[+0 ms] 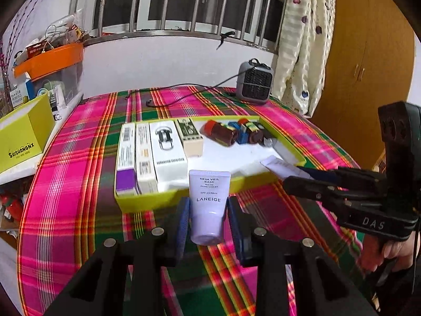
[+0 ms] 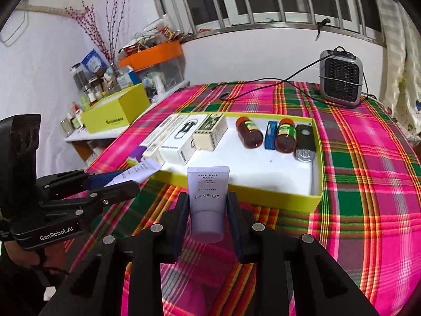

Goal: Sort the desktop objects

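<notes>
Left tube: a pale violet plastic LANEIGE tube (image 1: 209, 205) is clamped cap-down in the left gripper (image 1: 208, 221), carried clear of the cloth.
Right tube: a matching violet tube (image 2: 207, 202) is pinched likewise by the right gripper (image 2: 208, 218).
Tray: the lime-walled, white-floored tray (image 1: 147, 202) lies at 12 o'clock; boxes are grouped at 10 o'clock, brown bottles (image 2: 248, 133) at 1 o'clock, leaving the middle free, judged the tubes' place.
Cloth: a pink-green plaid tablecloth (image 2: 368, 184) lies beneath.

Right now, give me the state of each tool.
Left tool: closed on a lavender Laneige tube.
Right tool: closed on a second Laneige tube.
</notes>
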Tool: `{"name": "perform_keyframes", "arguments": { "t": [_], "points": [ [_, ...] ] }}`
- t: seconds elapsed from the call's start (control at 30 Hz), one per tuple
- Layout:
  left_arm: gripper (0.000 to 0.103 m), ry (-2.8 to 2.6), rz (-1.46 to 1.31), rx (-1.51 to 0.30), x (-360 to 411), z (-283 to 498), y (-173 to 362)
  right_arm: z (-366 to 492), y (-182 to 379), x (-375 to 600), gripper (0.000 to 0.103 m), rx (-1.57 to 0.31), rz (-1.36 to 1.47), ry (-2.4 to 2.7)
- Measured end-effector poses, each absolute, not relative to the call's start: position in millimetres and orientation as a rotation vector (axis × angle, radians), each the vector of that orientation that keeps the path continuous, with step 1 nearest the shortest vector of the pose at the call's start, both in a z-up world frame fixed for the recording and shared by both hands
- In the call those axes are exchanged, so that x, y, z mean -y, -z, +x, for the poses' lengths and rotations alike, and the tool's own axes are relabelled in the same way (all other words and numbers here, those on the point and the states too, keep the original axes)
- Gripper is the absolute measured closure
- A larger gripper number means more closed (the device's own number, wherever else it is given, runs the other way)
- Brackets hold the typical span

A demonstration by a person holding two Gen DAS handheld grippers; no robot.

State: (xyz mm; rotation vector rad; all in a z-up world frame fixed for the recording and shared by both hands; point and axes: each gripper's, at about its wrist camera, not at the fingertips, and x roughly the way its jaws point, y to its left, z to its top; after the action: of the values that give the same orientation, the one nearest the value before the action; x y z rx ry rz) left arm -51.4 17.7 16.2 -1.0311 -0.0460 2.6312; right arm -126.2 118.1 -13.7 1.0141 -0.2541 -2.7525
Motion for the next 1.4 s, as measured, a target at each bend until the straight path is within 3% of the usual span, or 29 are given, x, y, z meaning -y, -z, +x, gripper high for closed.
{"name": "perform_keyframes", "arguments": {
  "t": [0.7, 1.4],
  "points": [
    [0.073, -2.679, -0.957, 0.195, -7, -137, -31, -196, 3, -127, 0.073, 0.364, 1.03, 2.801],
    [0.073, -2.701, -0.924, 0.361, 28, -144, -22, -259, 22, -129, 0.073, 0.465, 1.16, 2.772]
  ]
}}
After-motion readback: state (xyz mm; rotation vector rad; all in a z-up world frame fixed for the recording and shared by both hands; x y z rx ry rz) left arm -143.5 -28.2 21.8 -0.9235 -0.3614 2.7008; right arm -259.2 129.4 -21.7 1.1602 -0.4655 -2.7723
